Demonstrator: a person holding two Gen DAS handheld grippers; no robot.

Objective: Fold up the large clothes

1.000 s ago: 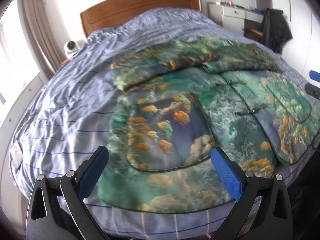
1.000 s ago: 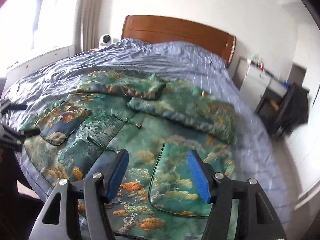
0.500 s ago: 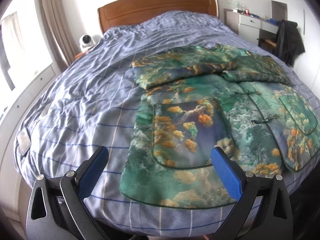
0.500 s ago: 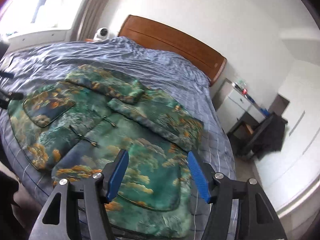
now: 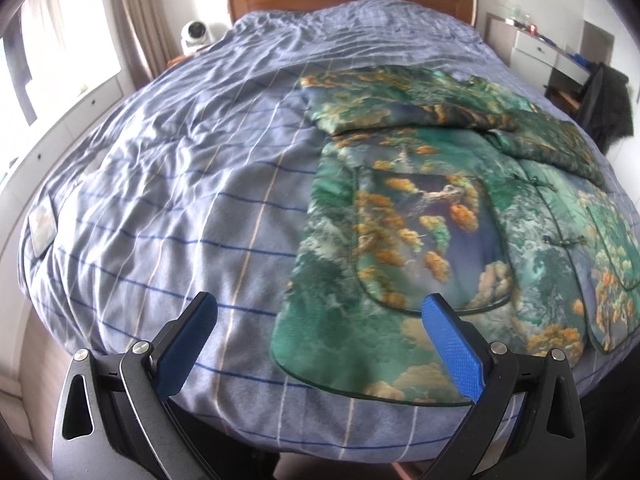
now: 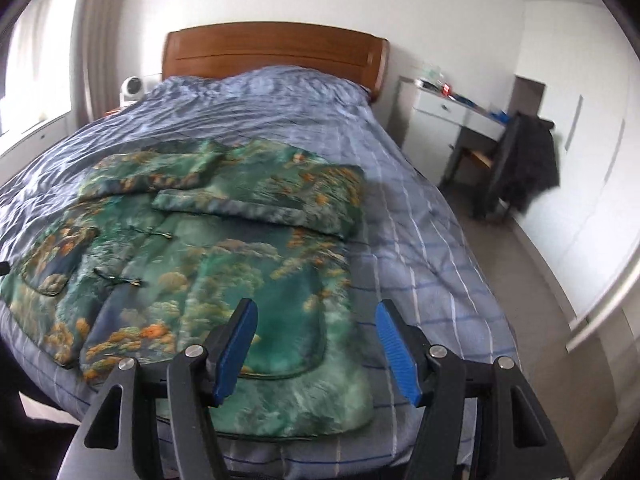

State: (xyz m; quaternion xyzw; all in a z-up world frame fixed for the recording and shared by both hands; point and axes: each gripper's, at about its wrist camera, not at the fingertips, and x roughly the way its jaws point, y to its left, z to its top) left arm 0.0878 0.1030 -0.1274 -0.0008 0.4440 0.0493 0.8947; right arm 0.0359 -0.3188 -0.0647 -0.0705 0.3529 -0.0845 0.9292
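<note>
A green padded jacket (image 5: 440, 220) with orange tree print lies flat, front up, on the bed, both sleeves folded across its chest. It also shows in the right wrist view (image 6: 208, 264). My left gripper (image 5: 320, 344) is open and empty, held above the foot of the bed near the jacket's lower left hem corner. My right gripper (image 6: 316, 348) is open and empty, above the jacket's lower right hem corner.
The bed has a blue striped duvet (image 5: 180, 200) and a wooden headboard (image 6: 276, 52). A white round device (image 5: 195, 33) stands left of the headboard. A white desk (image 6: 452, 112) and a chair with a dark coat (image 6: 524, 164) stand to the right.
Both grippers have drawn back and apart toward the foot of the bed. The left view swung left, the right view swung right. Both stayed open; the jacket has not moved.
</note>
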